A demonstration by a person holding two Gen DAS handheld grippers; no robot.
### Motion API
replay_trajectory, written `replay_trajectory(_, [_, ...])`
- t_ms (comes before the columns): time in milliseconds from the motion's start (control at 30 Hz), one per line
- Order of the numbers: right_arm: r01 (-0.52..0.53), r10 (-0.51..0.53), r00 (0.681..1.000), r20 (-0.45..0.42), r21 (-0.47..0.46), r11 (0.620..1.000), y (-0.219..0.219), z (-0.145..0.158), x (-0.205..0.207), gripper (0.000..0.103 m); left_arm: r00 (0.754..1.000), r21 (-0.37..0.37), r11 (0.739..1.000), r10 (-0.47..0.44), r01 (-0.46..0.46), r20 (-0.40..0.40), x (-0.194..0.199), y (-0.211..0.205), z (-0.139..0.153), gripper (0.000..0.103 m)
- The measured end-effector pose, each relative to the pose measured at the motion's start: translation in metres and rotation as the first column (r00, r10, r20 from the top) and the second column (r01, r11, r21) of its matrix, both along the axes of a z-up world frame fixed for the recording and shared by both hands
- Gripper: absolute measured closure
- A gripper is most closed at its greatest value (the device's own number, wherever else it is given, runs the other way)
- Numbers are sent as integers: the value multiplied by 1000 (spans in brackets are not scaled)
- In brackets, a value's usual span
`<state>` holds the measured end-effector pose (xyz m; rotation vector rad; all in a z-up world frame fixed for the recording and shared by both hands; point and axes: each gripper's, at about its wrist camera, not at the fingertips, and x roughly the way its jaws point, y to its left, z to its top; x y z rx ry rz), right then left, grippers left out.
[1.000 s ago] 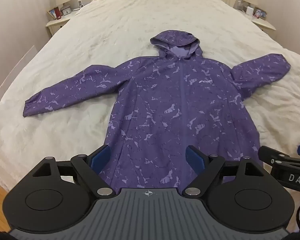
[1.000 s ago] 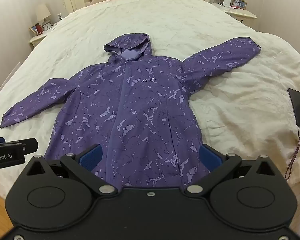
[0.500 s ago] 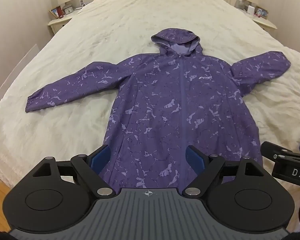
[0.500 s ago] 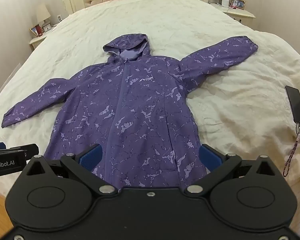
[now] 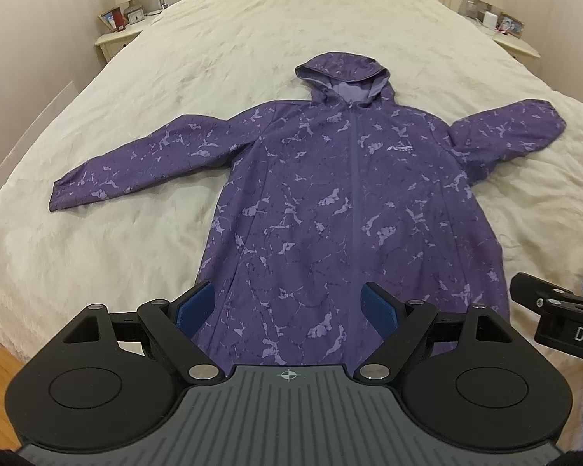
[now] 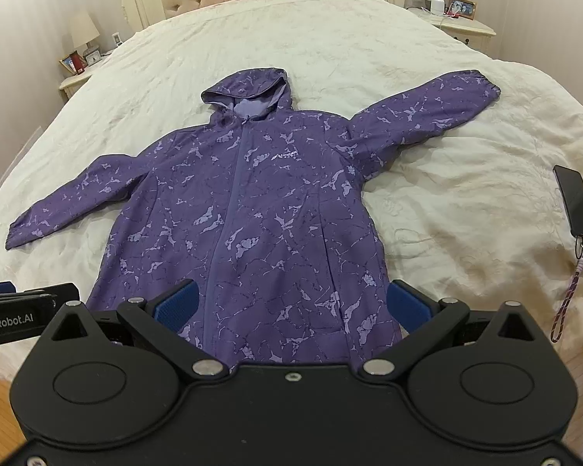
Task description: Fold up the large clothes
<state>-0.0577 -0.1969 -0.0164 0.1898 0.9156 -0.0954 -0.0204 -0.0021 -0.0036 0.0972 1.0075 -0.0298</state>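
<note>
Left hand-held gripper (image 5: pixel 287 306): jaws spread wide, nothing between the pads, poised above the near hem of the jacket (image 5: pixel 342 209). Ahead of both tools, laid front-up and zipped on the bed (image 5: pixel 213 39), hood (image 5: pixel 344 73) farthest off, sleeves thrown out to either side. Looks light, thin and soft, likely a slick shell, so probably prone to sliding on itself and slumping when lifted. Best taken at a cuff or a hem corner, pinching a single edge. Right hand-held gripper (image 6: pixel 291 303): likewise released and empty, over the hem. Small white chest logo (image 6: pixel 285 156), too small to read. "GenRobot.AI" legible on the neighbouring tool; "DA" on the other. Beyond the right pad, a phone (image 6: pixel 575 202).
</note>
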Motion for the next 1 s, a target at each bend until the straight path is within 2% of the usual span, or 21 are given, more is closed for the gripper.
replay_trajectory(1000, [-4,4,1000,0,11,1000,-2,-4,2,1,1000,7,1000,1,-1,-9,3,-4,-4,21])
